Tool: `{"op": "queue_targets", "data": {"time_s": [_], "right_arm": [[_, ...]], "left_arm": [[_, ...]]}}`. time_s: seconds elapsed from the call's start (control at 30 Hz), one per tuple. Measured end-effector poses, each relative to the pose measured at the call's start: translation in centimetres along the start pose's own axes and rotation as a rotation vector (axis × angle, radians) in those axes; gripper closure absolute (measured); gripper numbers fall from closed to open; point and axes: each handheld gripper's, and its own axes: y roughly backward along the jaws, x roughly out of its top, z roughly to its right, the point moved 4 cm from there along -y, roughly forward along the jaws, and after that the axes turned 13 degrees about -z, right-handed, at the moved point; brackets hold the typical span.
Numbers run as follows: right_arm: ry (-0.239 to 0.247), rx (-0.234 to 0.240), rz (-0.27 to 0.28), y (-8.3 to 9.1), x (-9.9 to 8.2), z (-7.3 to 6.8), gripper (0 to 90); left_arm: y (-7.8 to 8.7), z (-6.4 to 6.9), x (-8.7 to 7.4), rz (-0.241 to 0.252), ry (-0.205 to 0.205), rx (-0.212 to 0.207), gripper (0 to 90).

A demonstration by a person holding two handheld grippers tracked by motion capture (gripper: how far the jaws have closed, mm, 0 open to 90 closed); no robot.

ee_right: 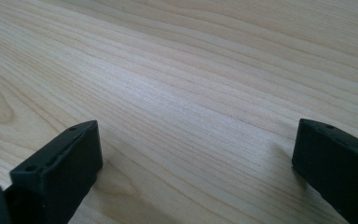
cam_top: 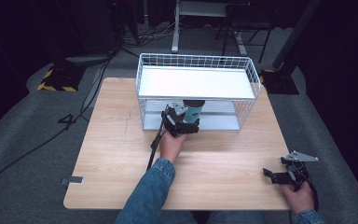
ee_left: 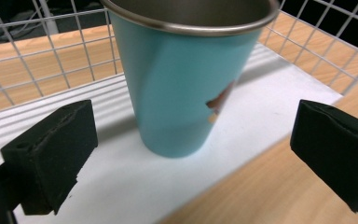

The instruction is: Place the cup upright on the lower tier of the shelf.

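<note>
A teal cup (ee_left: 182,88) with a bare metal rim stands upright on the white lower shelf (ee_left: 135,186) of a white wire rack (cam_top: 196,88), near the shelf's front edge; the rack sits at the far side of the wooden surface (cam_top: 116,154). The left gripper (cam_top: 182,122) is held right at the rack's open front, its fingers (ee_left: 51,154) spread wide on either side of the cup and clear of it, pinching nothing. The right gripper (cam_top: 286,173) rests low at the near right corner of the surface, well apart from the rack; its fingers (ee_right: 58,168) are spread too, with bare wood between them.
</note>
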Motion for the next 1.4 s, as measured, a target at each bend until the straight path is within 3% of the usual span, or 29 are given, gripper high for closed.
{"op": "queue_targets", "data": {"time_s": [0.47, 0.7, 0.83, 1.0, 1.4], "right_arm": [[-0.006, -0.004, -0.001, 0.0, 0.0, -0.1, 1.6], [-0.003, 0.003, -0.002, -0.1, 0.2, -0.2, 1.7], [0.010, 0.008, -0.001, -0.4, 0.7, -0.2, 1.7], [0.021, 0.015, -0.001, -1.0, 1.5, -0.6, 1.5], [0.029, 0.020, -0.002, -1.1, 1.7, -0.8, 1.5]], "left_arm": [[5.0, -0.1, -1.1, 0.025, 0.011, -0.023, 3.1], [7.2, -0.6, -2.5, 0.008, 0.017, -0.057, 3.2], [8.4, -1.0, -3.3, 0.012, 0.009, -0.046, 4.1], [9.9, -1.6, -4.4, 0.016, 0.025, -0.068, 4.2], [13.7, -2.5, -7.4, 0.011, -0.028, -0.063, 4.1]]}}
